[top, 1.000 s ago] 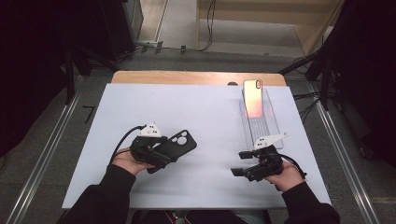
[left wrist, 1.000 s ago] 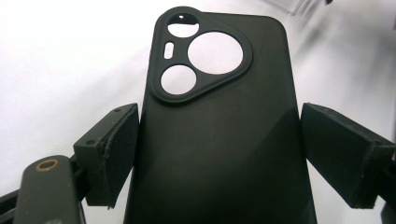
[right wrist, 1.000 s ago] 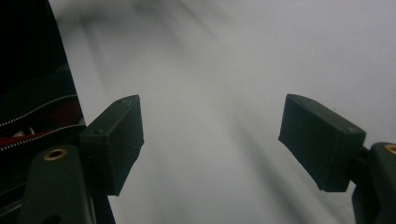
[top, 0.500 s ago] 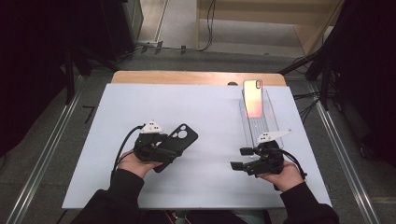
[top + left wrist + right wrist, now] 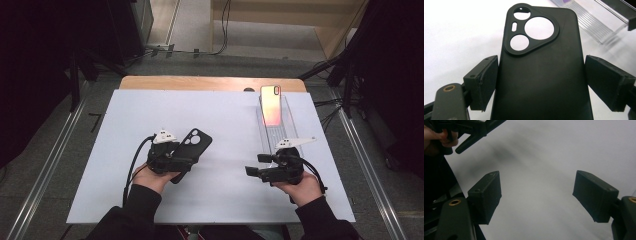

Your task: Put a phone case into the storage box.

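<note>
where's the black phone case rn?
High view: the black phone case lies left of centre on the white table, between the left gripper jaws.

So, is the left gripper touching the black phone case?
Cannot tell. In the left gripper view the black phone case lies between the left gripper pads; contact there is unclear.

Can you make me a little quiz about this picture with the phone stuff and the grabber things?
1. True or false: the black phone case lies between the left gripper jaws.
2. Where is the phone with the orange glow?
A. on the clear stand
B. in the right gripper
C. on the floor
3. Fill in: the right gripper's jaws are ____, with nothing between them.

Key: 1 true; 2 A; 3 open
</note>
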Demonstrator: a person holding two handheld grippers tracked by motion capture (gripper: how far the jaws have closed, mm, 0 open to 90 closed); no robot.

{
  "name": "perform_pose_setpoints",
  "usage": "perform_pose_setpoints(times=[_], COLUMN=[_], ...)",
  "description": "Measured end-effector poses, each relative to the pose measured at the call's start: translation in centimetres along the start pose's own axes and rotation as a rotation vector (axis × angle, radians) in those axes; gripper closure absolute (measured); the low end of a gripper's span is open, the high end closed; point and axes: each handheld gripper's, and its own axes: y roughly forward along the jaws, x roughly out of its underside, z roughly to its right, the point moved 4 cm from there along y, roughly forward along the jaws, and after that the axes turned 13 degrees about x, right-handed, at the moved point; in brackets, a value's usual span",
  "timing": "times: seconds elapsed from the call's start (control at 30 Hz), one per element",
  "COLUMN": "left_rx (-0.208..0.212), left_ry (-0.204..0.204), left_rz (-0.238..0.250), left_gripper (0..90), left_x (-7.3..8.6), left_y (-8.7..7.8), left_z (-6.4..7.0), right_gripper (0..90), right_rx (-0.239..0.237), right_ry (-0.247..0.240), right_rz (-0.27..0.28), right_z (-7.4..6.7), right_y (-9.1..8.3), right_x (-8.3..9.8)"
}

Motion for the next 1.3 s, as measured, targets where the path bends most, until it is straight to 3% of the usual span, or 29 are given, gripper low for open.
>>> perform_pose_setpoints(times=[0.43, 0.63, 1.0, 1.3], left_rx=[-0.086, -0.088, -0.141, -0.146], left_ry=[0.025, 0.008, 0.045, 0.068], left_rz=[0.107, 0.156, 0.212, 0.251], left_gripper=[14.8, 14.8, 14.7, 14.8], left_x=[0.0, 0.2, 0.5, 0.8], left_y=[0.9, 1.5, 2.3, 2.9], left_z=[0.7, 0.8, 1.3, 1.9], right_gripper=[20.9, 21.1, 21.0, 20.6], right_rx=[0.048, 0.048, 0.056, 0.038], right_ry=[0.05, 0.087, 0.108, 0.138], right_rz=[0.02, 0.028, 0.055, 0.068], right_z=[-0.3, -0.4, -1.0, -1.4], right_y=[-0.1, 0.0, 0.4, 1.1], right_x=[-0.9, -1.5, -2.8, -3.9])
